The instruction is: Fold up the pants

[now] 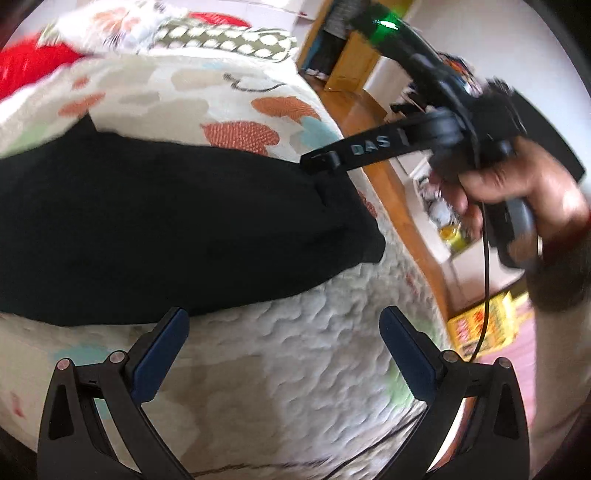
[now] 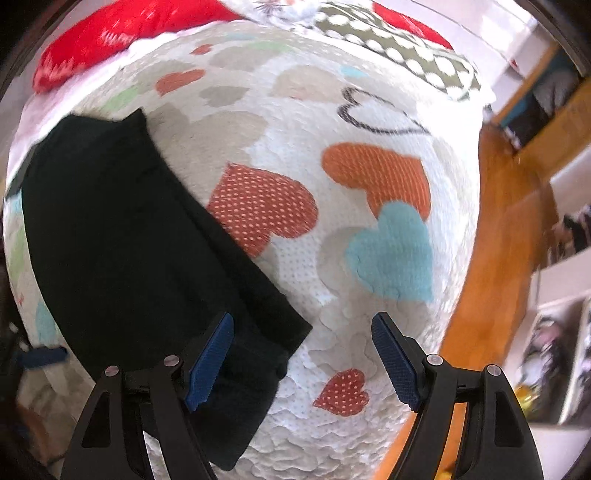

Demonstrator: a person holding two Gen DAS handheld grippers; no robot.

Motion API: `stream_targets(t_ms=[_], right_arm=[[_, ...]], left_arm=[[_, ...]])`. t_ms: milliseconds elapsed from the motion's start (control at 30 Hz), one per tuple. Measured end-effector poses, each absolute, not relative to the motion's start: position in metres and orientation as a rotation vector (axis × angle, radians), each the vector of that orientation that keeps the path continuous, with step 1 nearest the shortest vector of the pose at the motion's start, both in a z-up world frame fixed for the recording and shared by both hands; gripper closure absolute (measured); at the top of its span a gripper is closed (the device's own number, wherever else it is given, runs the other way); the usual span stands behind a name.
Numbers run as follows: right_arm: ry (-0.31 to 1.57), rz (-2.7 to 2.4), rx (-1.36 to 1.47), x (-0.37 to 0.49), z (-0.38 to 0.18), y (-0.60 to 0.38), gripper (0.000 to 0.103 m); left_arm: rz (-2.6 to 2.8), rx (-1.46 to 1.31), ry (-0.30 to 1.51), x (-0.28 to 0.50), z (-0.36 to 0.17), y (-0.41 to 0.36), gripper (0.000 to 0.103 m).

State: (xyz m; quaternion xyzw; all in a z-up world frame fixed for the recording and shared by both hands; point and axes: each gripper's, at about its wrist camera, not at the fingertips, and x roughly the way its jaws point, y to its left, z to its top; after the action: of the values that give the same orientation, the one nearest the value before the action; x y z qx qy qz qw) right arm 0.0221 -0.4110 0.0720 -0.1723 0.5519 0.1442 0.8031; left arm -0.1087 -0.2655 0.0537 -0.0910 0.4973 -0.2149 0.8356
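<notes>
Black pants [image 1: 155,221] lie folded in a long band across a bed covered by a white quilt [image 1: 295,369] with coloured hearts. My left gripper [image 1: 284,321] hovers open over bare quilt just in front of the pants' near edge, holding nothing. In the same view a hand holds the right gripper [image 1: 321,160] over the pants' right end. From the right wrist view the pants [image 2: 129,236] run from upper left to bottom centre. My right gripper [image 2: 303,332] is open, its left finger [image 2: 210,362] above the pants' end, its right finger [image 2: 395,362] above the quilt [image 2: 295,155].
Red pillows [image 2: 122,33] and a spotted cushion [image 2: 406,55] lie at the head of the bed. To the right the bed ends at a wooden floor [image 2: 498,258], with white shelves [image 2: 565,295] and yellow boxes [image 1: 480,325] beyond.
</notes>
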Motion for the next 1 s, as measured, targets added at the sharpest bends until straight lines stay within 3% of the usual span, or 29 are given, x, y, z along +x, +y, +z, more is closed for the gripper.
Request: stream_targets(t_ms=[133, 367, 467, 533, 567, 633, 667, 700, 767, 1000], right_arm=[[1.211, 0.342, -0.278, 0.031, 0.058, -0.421, 0.024], [1.249, 0.412, -0.182, 0.039, 0.037, -0.418, 0.027], [1.229, 0.427, -0.190, 0.038, 0.030, -0.409, 0.047], [1.207, 0.449, -0.226, 0.033, 0.032, -0.400, 0.070], [1.204, 0.462, -0.236, 0.030, 0.035, -0.396, 0.076], [1.187, 0.454, -0.273, 0.027, 0.040, -0.387, 0.080], [1.177, 0.444, -0.308, 0.025, 0.043, -0.381, 0.081], [1.168, 0.444, -0.325, 0.023, 0.046, -0.378, 0.082], [1.142, 0.445, -0.347, 0.020, 0.056, -0.368, 0.082], [1.054, 0.480, -0.389, 0.018, 0.104, -0.333, 0.083]], left_arm=[[-0.393, -0.368, 1.089, -0.089, 0.041, -0.265, 0.000], [-0.312, -0.403, 1.068, -0.078, 0.033, -0.275, 0.000], [-0.322, -0.431, 1.066, -0.076, 0.033, -0.277, 0.000], [-0.353, -0.452, 1.054, -0.074, 0.033, -0.275, 0.000], [-0.358, -0.462, 1.049, -0.074, 0.033, -0.272, 0.002], [-0.373, -0.473, 1.038, -0.073, 0.035, -0.267, 0.019], [-0.374, -0.463, 1.033, -0.072, 0.036, -0.265, 0.042], [-0.372, -0.452, 1.026, -0.066, 0.036, -0.264, 0.073], [-0.360, -0.466, 1.031, -0.061, 0.038, -0.253, 0.097], [-0.388, -0.549, 0.977, -0.060, 0.052, -0.218, 0.097]])
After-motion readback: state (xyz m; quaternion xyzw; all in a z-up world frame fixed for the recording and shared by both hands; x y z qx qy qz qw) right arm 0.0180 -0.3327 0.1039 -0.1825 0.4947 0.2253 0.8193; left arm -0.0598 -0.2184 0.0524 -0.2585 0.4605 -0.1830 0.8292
